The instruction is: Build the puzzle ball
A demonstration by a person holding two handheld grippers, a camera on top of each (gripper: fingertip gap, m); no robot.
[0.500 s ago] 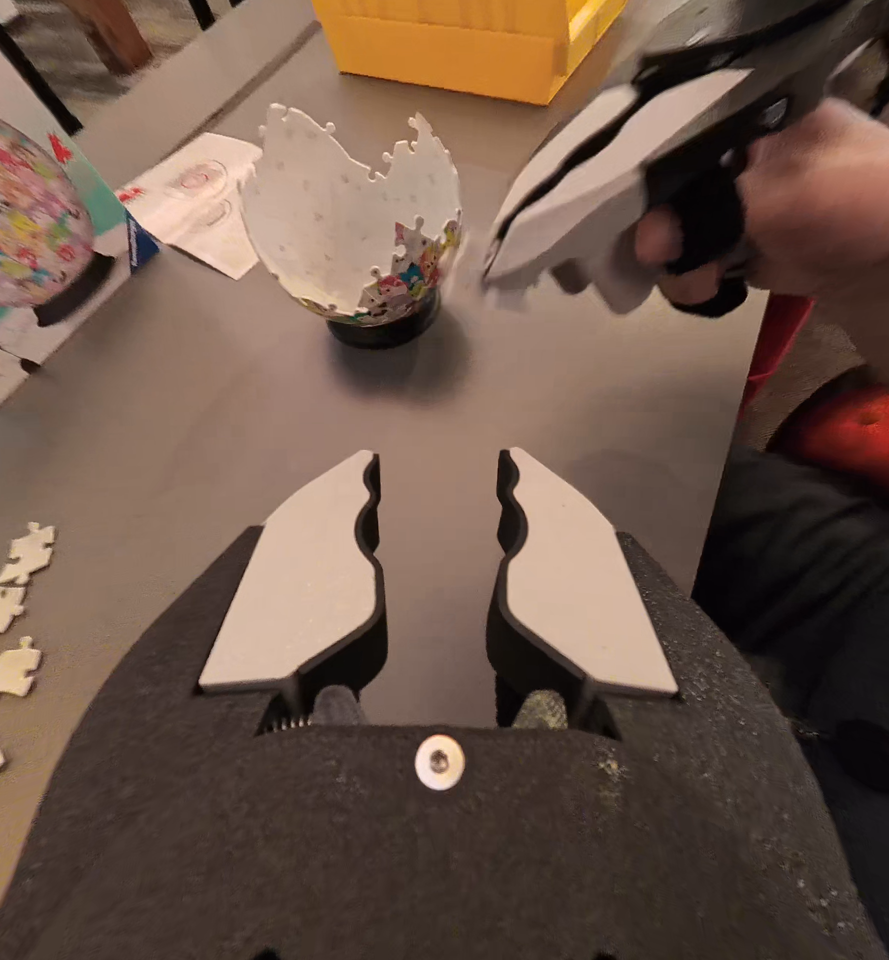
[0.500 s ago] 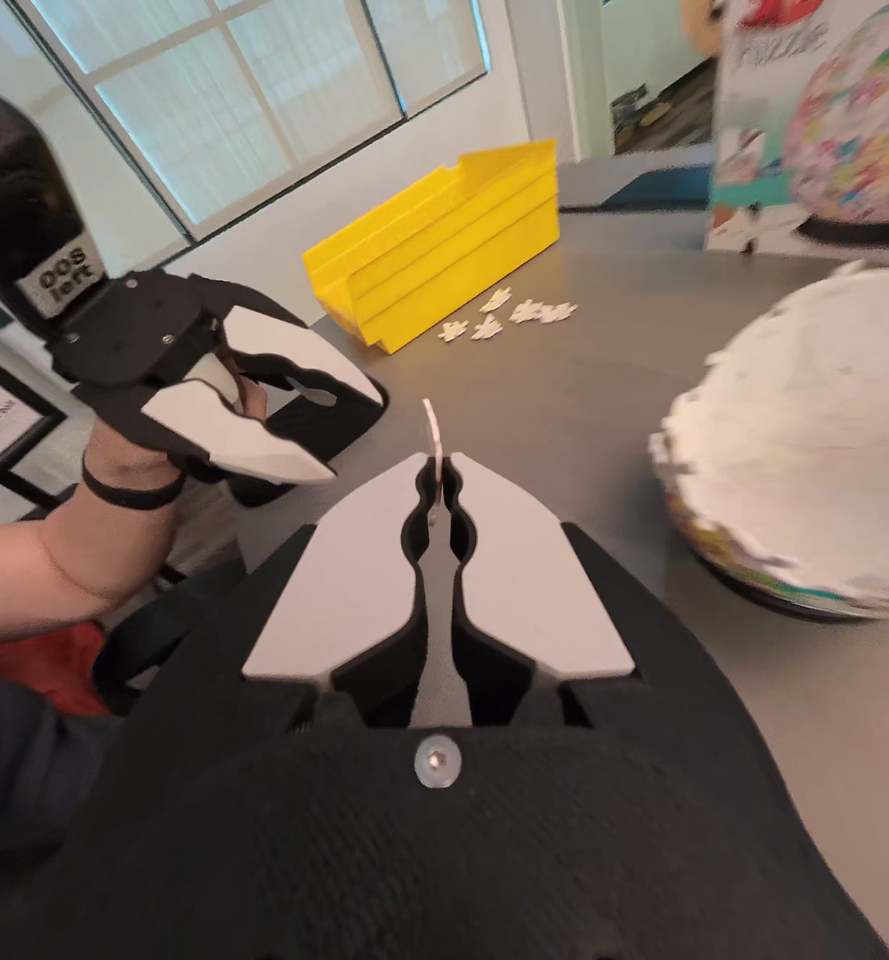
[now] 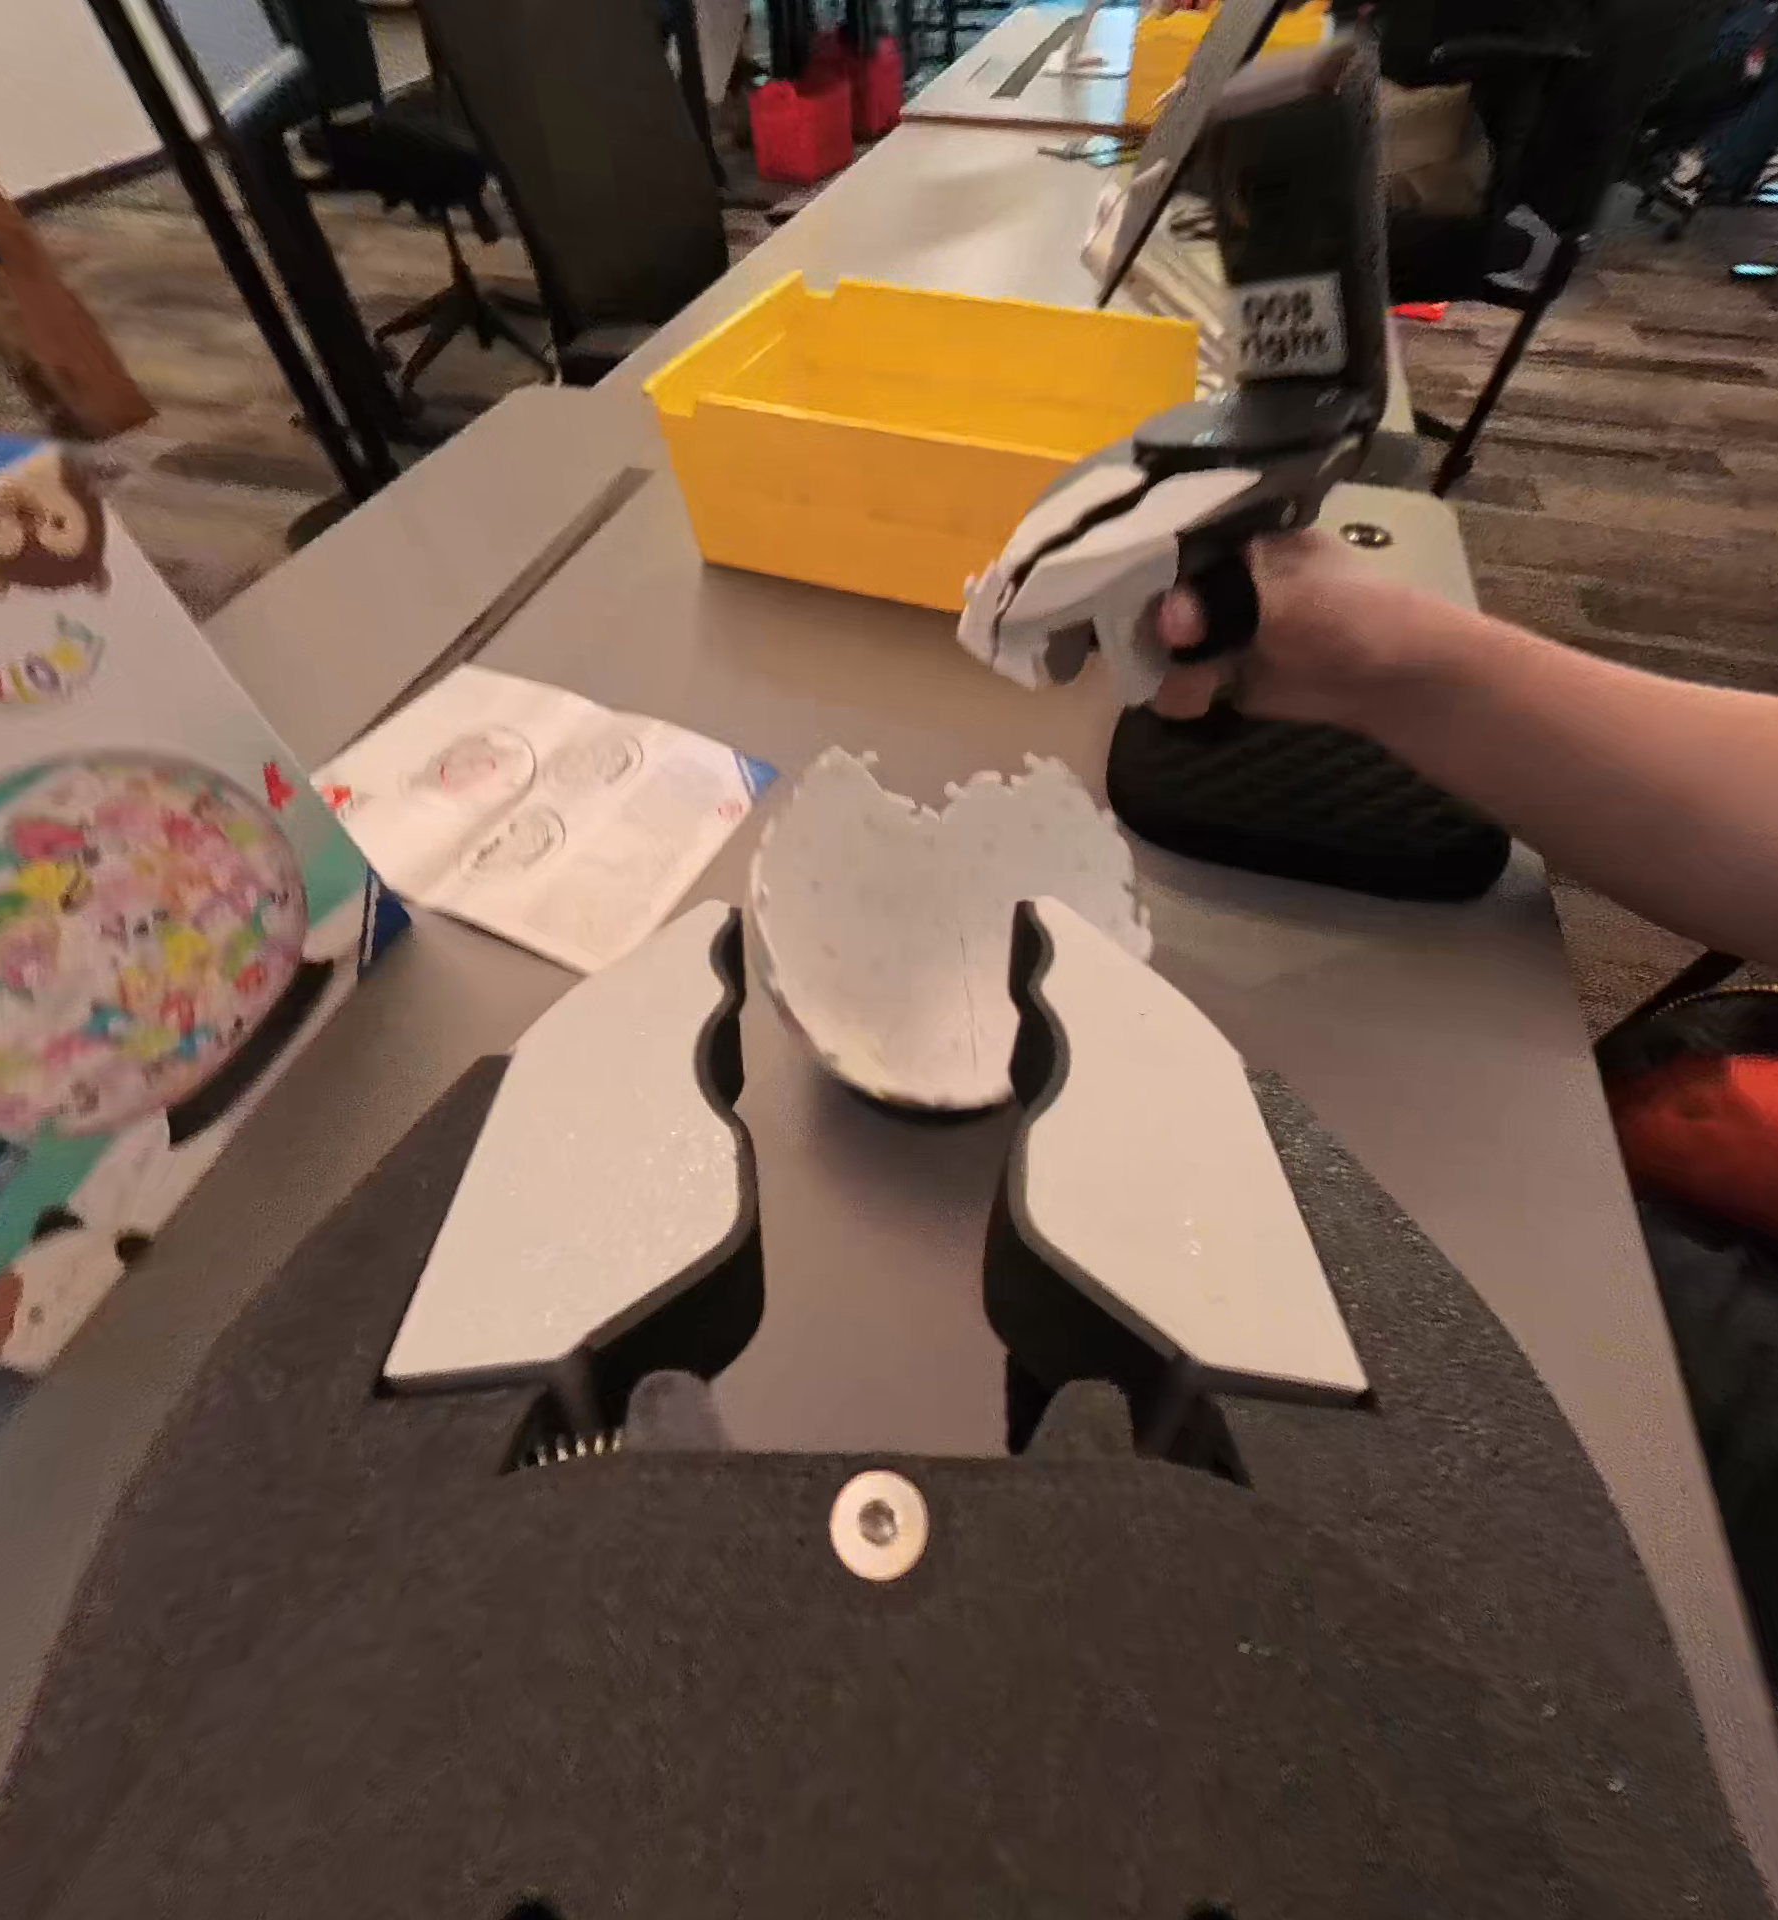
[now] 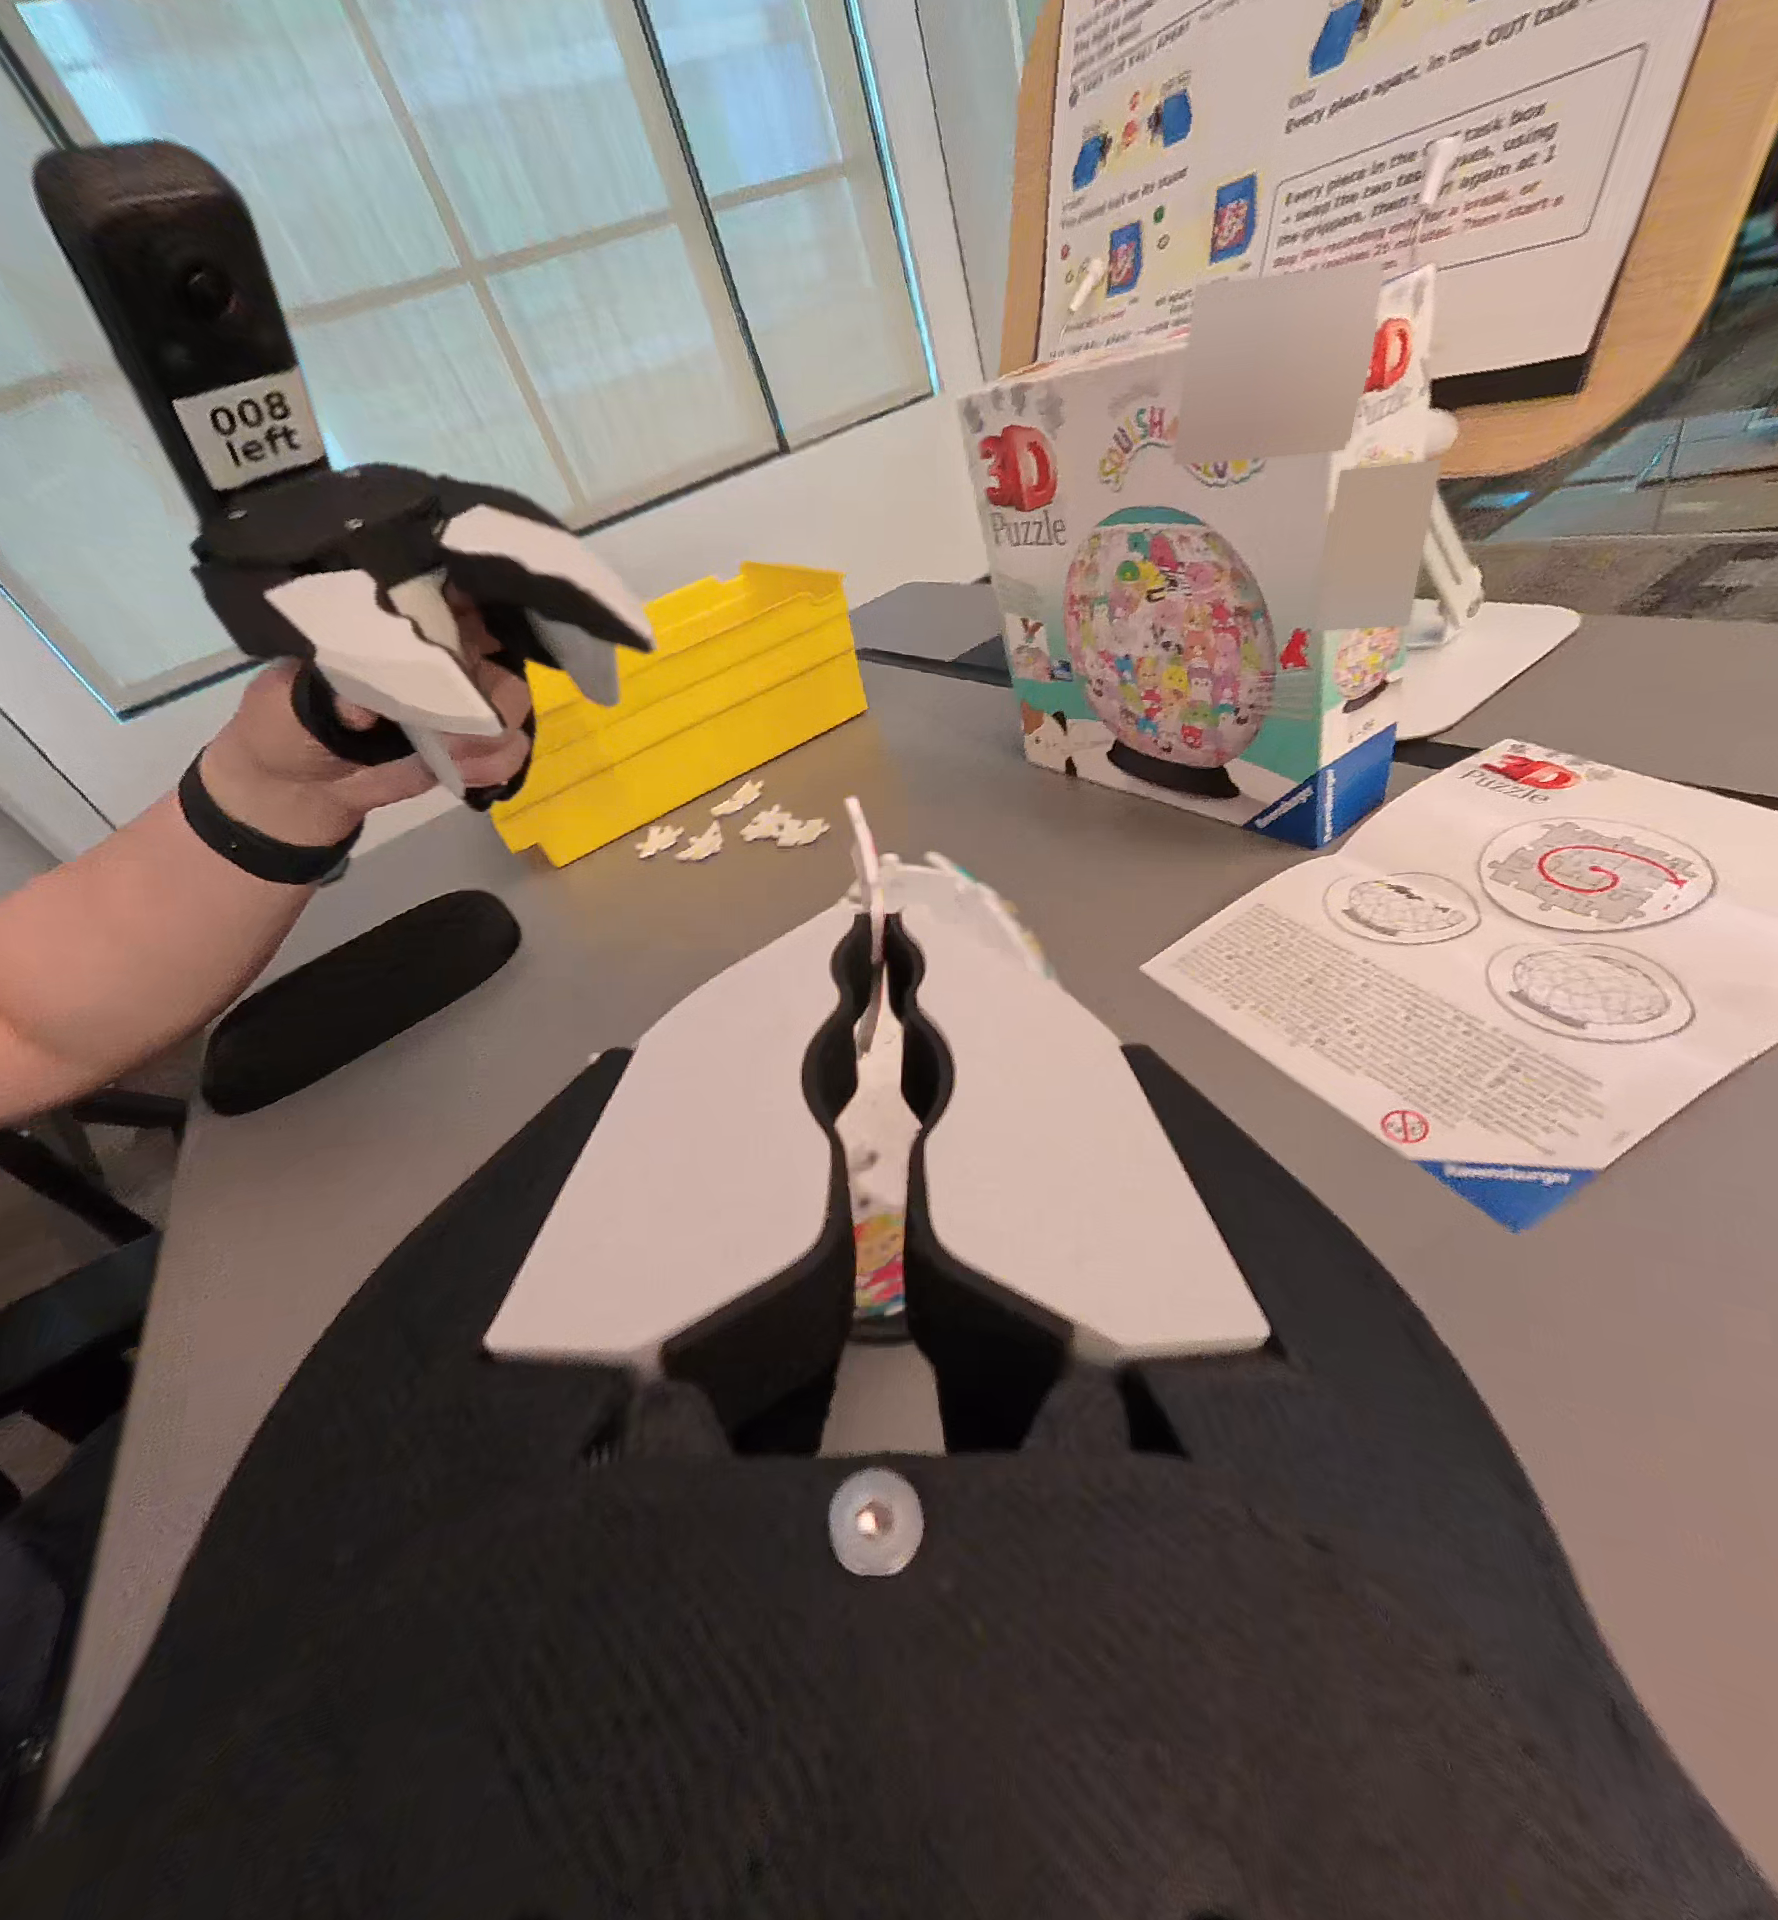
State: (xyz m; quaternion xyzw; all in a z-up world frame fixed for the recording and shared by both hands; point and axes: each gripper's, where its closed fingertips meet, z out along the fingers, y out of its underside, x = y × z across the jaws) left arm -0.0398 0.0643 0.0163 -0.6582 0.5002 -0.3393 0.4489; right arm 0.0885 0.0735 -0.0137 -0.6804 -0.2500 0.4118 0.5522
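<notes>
The half-built puzzle ball (image 3: 895, 935) is a white open shell with a jagged rim on a dark stand, on the grey table (image 3: 1384, 1039). My left gripper (image 3: 877, 930) is open and empty, held just in front of the shell with the shell showing between its fingers. My right gripper (image 4: 874, 935) is shut on a thin white puzzle piece (image 4: 864, 842) held on edge. It hovers right above the ball (image 4: 877, 1164), which shows through the gap between the fingers. In the left wrist view the right gripper (image 3: 984, 623) is up and to the right of the shell.
A yellow bin (image 3: 916, 447) stands behind the ball. Several loose pieces (image 4: 729, 826) lie next to it. The puzzle box (image 4: 1176, 623) and a paper leaflet (image 4: 1487, 966) lie to one side. A black pad (image 4: 355, 997) lies near the table edge. About 15 cm separates my left fingertips from my right.
My right gripper has swung over the ball with the piece still held. My left gripper has risen and come closer to the shell, still open.
</notes>
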